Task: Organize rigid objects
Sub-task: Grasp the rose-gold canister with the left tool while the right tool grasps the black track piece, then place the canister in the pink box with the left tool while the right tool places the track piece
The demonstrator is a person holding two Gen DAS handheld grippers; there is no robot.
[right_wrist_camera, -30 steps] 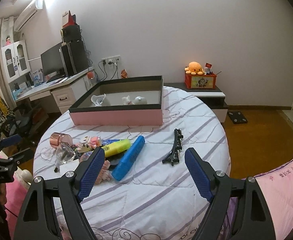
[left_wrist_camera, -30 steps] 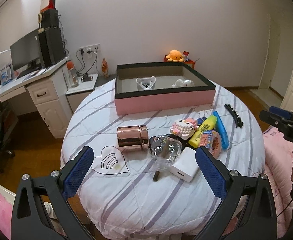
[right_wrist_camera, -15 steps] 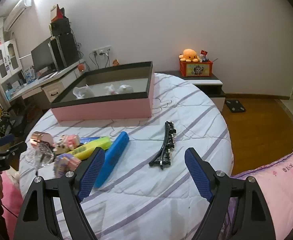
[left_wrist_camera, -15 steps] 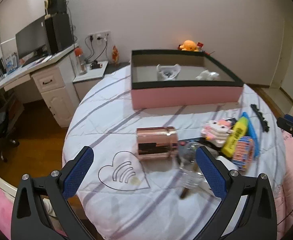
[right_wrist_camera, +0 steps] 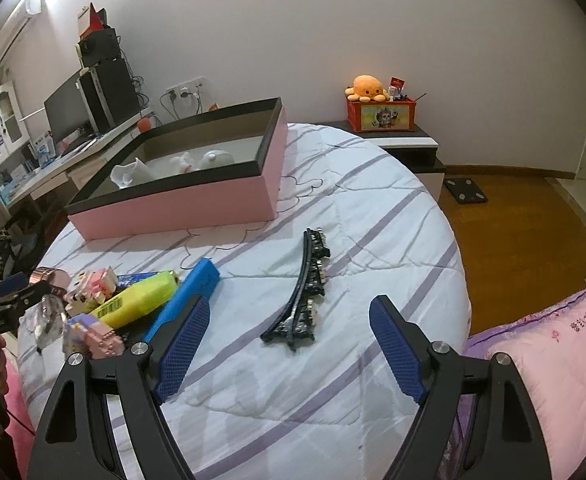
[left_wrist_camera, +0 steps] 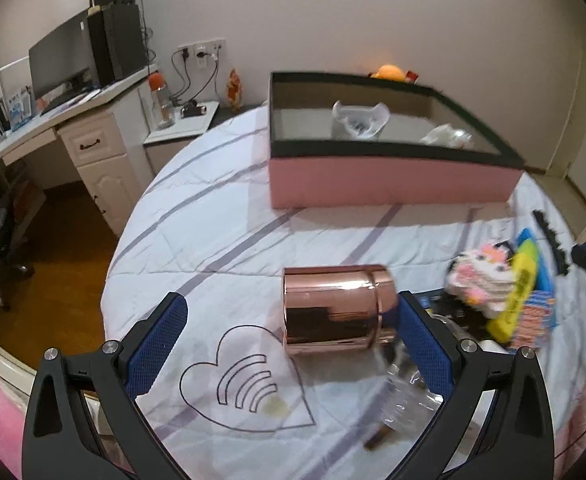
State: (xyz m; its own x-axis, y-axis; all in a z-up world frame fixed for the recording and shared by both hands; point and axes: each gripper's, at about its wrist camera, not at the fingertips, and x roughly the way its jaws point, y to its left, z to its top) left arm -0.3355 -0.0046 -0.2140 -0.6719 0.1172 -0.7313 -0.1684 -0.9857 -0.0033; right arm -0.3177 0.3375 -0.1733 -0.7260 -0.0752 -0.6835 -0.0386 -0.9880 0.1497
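A copper-coloured tin [left_wrist_camera: 335,310] lies on its side on the round, striped bed cover. My left gripper [left_wrist_camera: 293,334] is open, its right finger close beside the tin. A clear bottle [left_wrist_camera: 403,388] lies under that finger. To the right sit a pink block toy [left_wrist_camera: 481,278], a yellow highlighter [right_wrist_camera: 139,300] and a blue bar [right_wrist_camera: 187,296]. A black curved track piece [right_wrist_camera: 305,286] lies just ahead of my open right gripper [right_wrist_camera: 289,348]. The pink box [left_wrist_camera: 389,178] with a black rim holds a few white items.
A desk [left_wrist_camera: 73,120] with a monitor and speakers stands at the left, wooden floor below it. A low cabinet with an orange plush [right_wrist_camera: 367,88] on a red box stands behind the bed. A pink quilt [right_wrist_camera: 553,360] lies at the right.
Both grippers have come lower and closer to the bed. The left one has swung left onto the copper tin; the right one has closed in on the black track piece. Both stay open.
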